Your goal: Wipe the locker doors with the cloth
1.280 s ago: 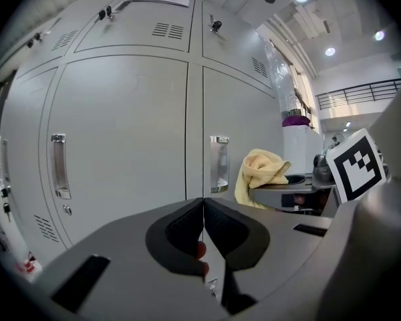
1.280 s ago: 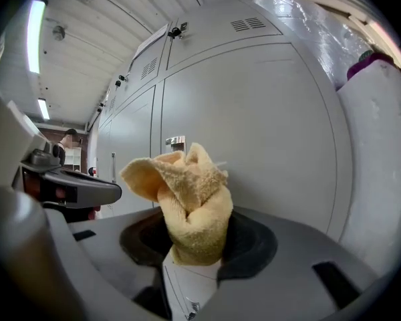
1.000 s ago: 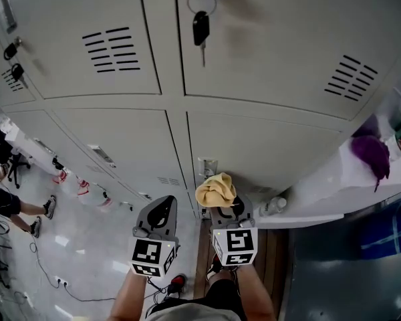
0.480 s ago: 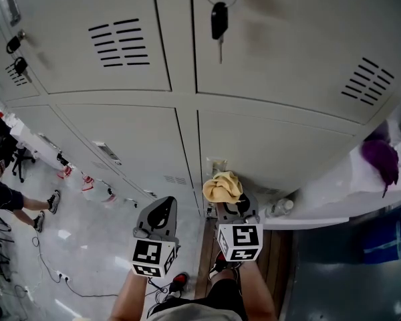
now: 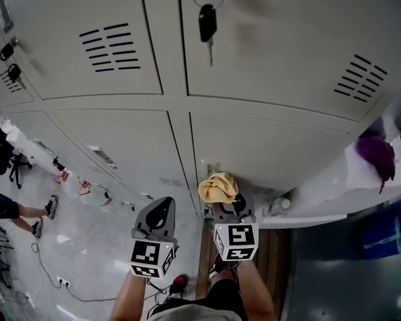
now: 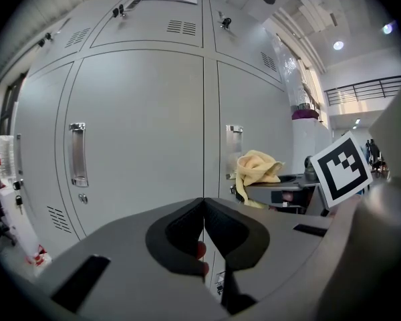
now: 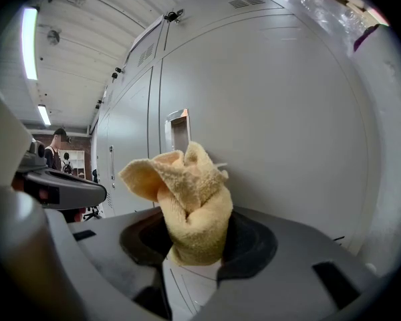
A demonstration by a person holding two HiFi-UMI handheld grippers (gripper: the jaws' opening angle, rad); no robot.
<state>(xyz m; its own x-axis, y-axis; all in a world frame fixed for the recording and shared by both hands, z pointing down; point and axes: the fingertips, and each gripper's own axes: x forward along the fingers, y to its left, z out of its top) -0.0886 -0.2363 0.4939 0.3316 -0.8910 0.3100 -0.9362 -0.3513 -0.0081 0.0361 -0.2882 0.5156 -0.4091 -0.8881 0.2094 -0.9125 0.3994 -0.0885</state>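
Right gripper [image 7: 194, 243] clamped the bunched terry cloth [image 7: 187, 199], long axis toward 12 o'clock, possibly touching smooth locker doors [image 5: 254, 146]; left gripper [image 6: 204, 229] closed, empty.

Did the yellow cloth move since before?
No, not noticeably: the yellow cloth, gripped in the right claw, still sits just below the same locker door handle.

Soft, even indoor light covers the pale locker doors [image 5: 274, 39], with a faint shadow beside the hanging key [image 5: 206, 24], while a ceiling strip lamp [image 7: 31, 42] glares in the right gripper view and both gripper views bend and darken at their edges
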